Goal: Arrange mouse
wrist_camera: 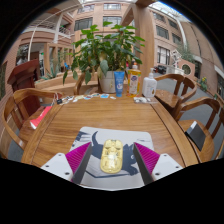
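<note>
- gripper view: the gripper (112,160) hangs low over a round wooden table (130,118), its two fingers spread apart, pink pads (78,157) on their inner faces.
- a pale yellow mouse (112,155) stands between the fingers on a grey mouse mat (112,170), with a gap at either side, so neither pad presses on it.
- the mat lies at the near edge of the table, just under the fingers.
- beyond the fingers, at the far side of the table, stands a leafy potted plant (103,50).
- just beside the plant are a yellow carton (133,81) and a white bottle (150,86).
- some flat small items lie in front of the plant, too small to tell.
- wooden chairs (20,112) stand around the table.
- behind it all rise brick buildings (160,35) with many windows.
</note>
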